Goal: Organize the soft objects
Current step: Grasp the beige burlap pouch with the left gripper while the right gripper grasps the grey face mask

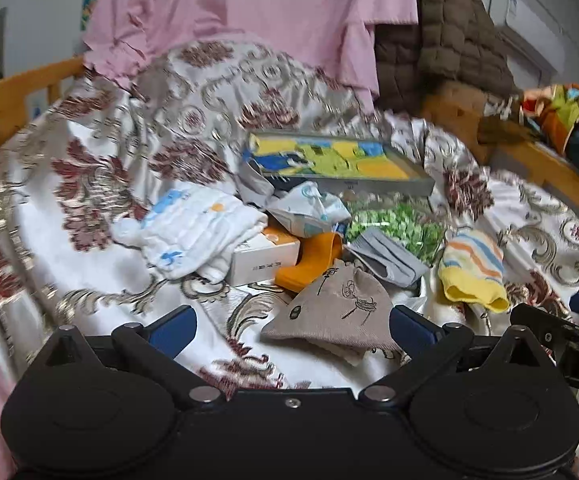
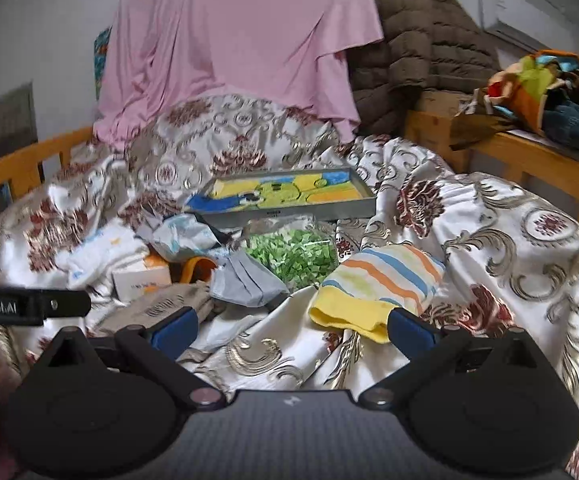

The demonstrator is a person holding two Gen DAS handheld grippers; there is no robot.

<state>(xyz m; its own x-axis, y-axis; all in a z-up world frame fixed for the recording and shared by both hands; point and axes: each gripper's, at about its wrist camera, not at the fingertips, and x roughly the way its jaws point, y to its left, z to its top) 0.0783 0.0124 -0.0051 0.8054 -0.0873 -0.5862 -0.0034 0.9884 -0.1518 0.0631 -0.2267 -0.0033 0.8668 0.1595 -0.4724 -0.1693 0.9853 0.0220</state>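
Note:
A pile of soft things lies on a patterned bedspread point(image 1: 89, 264). A beige sock point(image 1: 337, 312) lies just in front of my left gripper point(image 1: 291, 330), which is open and empty. A striped sock with a yellow cuff point(image 2: 377, 284) lies by the right finger of my right gripper point(image 2: 291, 332), also open and empty; it also shows in the left wrist view point(image 1: 473, 268). A grey face mask point(image 1: 385, 256), an orange sock point(image 1: 309, 264), a white baby cloth point(image 1: 193, 232) and a bag of green bits point(image 2: 293, 252) lie behind.
A grey tray point(image 2: 289, 196) holding yellow, blue and green socks sits at the back of the pile. A white box point(image 1: 261, 260) lies under the cloth. Pink fabric point(image 2: 233, 40) and a brown jacket point(image 2: 417, 48) hang behind. Wooden bed rails point(image 2: 529, 164) border both sides.

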